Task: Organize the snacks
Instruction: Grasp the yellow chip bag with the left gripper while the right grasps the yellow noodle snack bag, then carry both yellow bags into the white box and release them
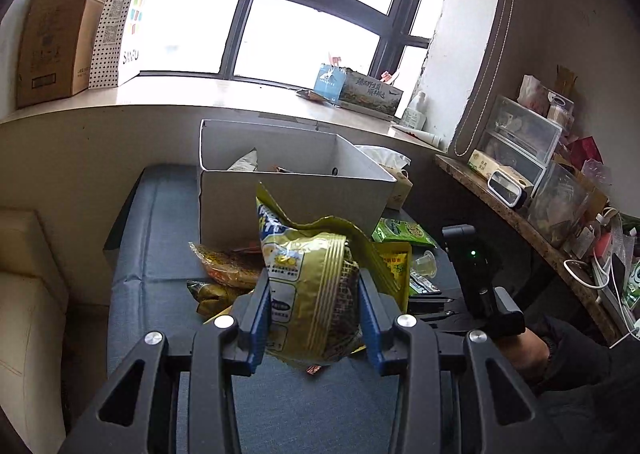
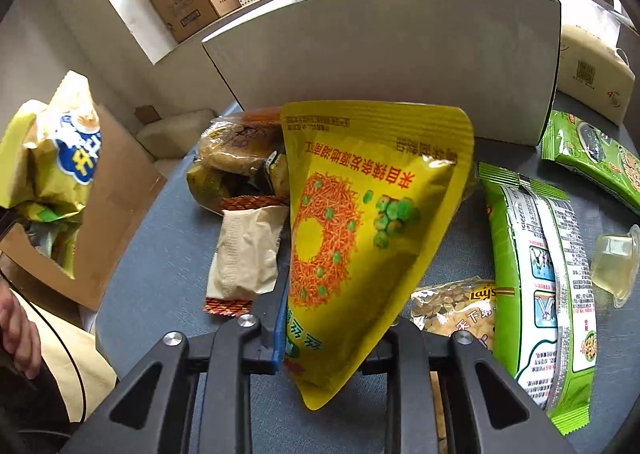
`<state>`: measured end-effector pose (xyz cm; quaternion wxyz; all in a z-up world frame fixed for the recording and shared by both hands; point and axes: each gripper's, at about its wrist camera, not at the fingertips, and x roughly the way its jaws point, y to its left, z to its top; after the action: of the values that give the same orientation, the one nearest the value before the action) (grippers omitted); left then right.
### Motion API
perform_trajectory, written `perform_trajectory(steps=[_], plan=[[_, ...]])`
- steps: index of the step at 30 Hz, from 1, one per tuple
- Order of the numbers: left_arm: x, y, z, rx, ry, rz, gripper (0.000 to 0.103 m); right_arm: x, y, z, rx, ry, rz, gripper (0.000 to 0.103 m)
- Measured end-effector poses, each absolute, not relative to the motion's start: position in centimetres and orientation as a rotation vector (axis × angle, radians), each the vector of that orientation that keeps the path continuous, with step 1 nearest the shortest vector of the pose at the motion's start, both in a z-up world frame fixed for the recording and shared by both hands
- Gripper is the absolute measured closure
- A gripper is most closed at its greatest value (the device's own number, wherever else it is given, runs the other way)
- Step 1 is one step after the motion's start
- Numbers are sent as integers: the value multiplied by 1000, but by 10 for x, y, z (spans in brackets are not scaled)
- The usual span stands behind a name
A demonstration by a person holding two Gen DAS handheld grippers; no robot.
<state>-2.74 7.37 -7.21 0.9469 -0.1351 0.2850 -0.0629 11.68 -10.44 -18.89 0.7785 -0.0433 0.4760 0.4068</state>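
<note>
Left tongs: clamped on a gold snack bag, held above the blue surface in front of the white box.
Right tongs: clamped on a yellow pea snack pouch, lifted over the surface near the box wall.
Loose snacks: green packet, beige wrapped bar and a jelly cup lie on the surface.
Box contents: one packet tip shows inside.

You can read "Lay's" on the pale chip packet lying beside the green packet, and "SANFU" down the white dotted paper bag on the windowsill; other print is illegible.
</note>
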Motion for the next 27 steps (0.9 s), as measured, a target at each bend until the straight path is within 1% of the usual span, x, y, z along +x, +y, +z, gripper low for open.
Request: perform_trajectory(steps=[10,15,22,27], plan=[[-26,74,-60,-283,547,-132,60,100,-138,-133,-68,874,883,78],[-7,71,-38,-260,508,-135,60,92,-148,-90,-156,677,803,78],[61,75,1,-219,468,-101,60,142,-143,-46,-119,629,782,78],[128,90,9,-233,493,-47,59,193,-134,-30,-71,636,758,78]])
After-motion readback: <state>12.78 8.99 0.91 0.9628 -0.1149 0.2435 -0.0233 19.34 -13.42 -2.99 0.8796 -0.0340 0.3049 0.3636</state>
